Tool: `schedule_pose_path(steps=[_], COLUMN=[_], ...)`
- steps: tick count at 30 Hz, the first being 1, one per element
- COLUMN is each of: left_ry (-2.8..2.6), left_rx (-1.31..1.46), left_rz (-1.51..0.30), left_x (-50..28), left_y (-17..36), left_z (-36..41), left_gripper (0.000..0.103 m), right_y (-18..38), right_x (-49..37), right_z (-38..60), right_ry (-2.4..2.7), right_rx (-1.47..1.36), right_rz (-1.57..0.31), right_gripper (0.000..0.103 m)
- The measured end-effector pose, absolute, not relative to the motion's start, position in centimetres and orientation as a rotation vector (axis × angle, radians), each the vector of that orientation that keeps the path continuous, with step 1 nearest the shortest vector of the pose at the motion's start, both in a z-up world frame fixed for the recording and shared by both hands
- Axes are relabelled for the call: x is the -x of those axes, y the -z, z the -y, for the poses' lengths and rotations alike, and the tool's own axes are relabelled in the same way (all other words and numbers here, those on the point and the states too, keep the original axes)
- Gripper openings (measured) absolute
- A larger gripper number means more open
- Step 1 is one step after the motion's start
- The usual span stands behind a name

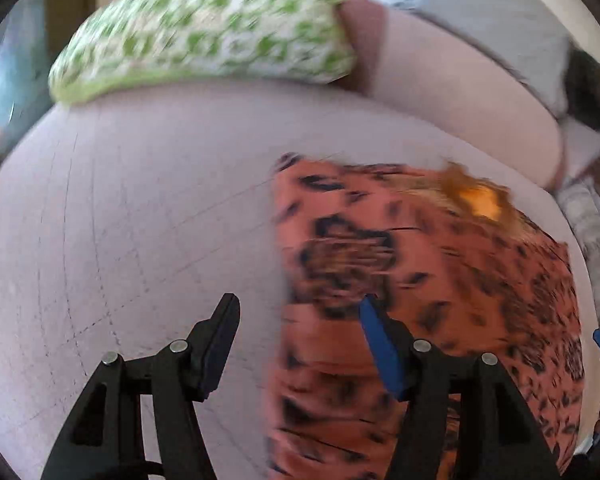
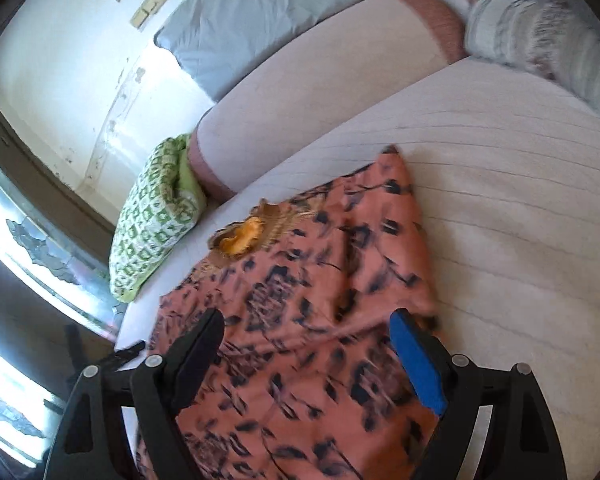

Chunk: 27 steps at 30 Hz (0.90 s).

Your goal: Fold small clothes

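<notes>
Garment [image 2: 300, 320], pink with a dark floral print and an orange neck patch [image 2: 240, 236], lies spread on the bed [image 2: 500, 200] near the green checked pillow [image 2: 156, 224]. Looks like one fold at most is in, though blur makes that hard to judge. Left tongs [image 1: 296, 312] and right tongs [image 2: 306, 328] both spread, holding nothing, above the cloth. Most folding remains.
</notes>
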State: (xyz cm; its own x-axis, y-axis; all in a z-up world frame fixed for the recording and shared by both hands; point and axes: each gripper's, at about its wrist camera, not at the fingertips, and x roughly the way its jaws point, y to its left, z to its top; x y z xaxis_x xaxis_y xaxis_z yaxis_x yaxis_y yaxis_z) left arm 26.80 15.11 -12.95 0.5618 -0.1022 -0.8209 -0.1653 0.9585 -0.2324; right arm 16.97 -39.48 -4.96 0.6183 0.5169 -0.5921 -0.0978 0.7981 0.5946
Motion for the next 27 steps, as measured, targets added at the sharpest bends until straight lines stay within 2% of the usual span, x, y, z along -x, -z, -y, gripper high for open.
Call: schedule_pose_path(steps=[4, 6, 7, 8, 9, 10, 11, 14, 16, 17, 18, 19, 21, 22, 23, 25, 27], left_ry=[-0.014, -0.017, -0.007, 0.029, 0.049, 0.039, 0.024, 0.007, 0.0, -0.021, -0.02, -0.025, -0.039, -0.021, -0.011, -0.002, 0.006], left_rx=[0.342, 0.325, 0.331, 0.35, 0.357, 0.328, 0.276, 0.211, 0.22, 0.236, 0.259, 0.274, 0.277, 0.271, 0.246, 0.219, 0.242], left_rz=[-0.982, -0.977, -0.977, -0.988, -0.994, -0.984, -0.948, -0.866, -0.917, -0.964, -0.947, -0.946, -0.906, -0.87, -0.849, -0.841, -0.869], left_x=[-27.4, -27.5, -27.8, -28.3, -28.4, -28.5, -28.3, -27.2, -27.2, -27.2, -27.0, -26.9, -26.7, -26.7, -27.0, -28.0, -29.7], left_y=[14.6, 14.9, 15.0, 15.0, 15.0, 14.4, 13.7, 12.2, 13.9, 15.5, 15.7, 15.5, 14.1, 13.4, 12.9, 12.7, 13.7], left_z=[-15.5, -15.1, -15.1, -14.9, -14.7, -14.3, -13.8, -12.9, -13.0, -13.7, -14.2, -14.4, -14.6, -14.6, -14.5, -14.4, -14.3], left_gripper=[0.063, 0.056, 0.038, 0.014, 0.011, 0.009, 0.008, 0.007, 0.008, 0.014, 0.014, 0.02, 0.03, 0.035, 0.039, 0.048, 0.048], right_y=[5.9, 7.8, 9.0, 9.5, 9.5, 9.2, 8.8, 5.8, 5.9, 7.7, 9.2, 9.4, 7.9, 7.3, 6.1, 5.1, 5.1], right_x=[-21.2, -22.9, -23.7, -23.9, -24.0, -24.1, -24.1, -23.1, -23.1, -23.7, -24.2, -24.1, -23.7, -23.6, -23.5, -24.4, -26.0], right_z=[37.4, 36.3, 35.8, 35.4, 34.9, 34.4, 34.0, 32.0, 31.5, 31.6, 31.9, 32.7, 33.6, 33.8, 34.2, 34.0, 33.6], right_ry=[-0.387, -0.359, -0.348, -0.33, -0.309, -0.309, -0.325, -0.303, -0.282, -0.264, -0.26, -0.275, -0.268, -0.258, -0.251, -0.283, -0.297], right_rx=[-0.522, -0.497, -0.492, -0.468, -0.422, -0.391, -0.376, -0.198, -0.147, -0.139, -0.148, -0.207, -0.272, -0.279, -0.296, -0.324, -0.353], right_rz=[-0.929, -1.024, -1.087, -1.109, -1.115, -1.125, -1.13, -1.044, -1.05, -1.114, -1.17, -1.134, -1.084, -1.057, -0.998, -0.978, -0.987], right_gripper=[0.087, 0.086, 0.073, 0.055, 0.048, 0.022, 0.013, 0.013, 0.014, 0.022, 0.024, 0.024, 0.046, 0.077, 0.081, 0.081, 0.081])
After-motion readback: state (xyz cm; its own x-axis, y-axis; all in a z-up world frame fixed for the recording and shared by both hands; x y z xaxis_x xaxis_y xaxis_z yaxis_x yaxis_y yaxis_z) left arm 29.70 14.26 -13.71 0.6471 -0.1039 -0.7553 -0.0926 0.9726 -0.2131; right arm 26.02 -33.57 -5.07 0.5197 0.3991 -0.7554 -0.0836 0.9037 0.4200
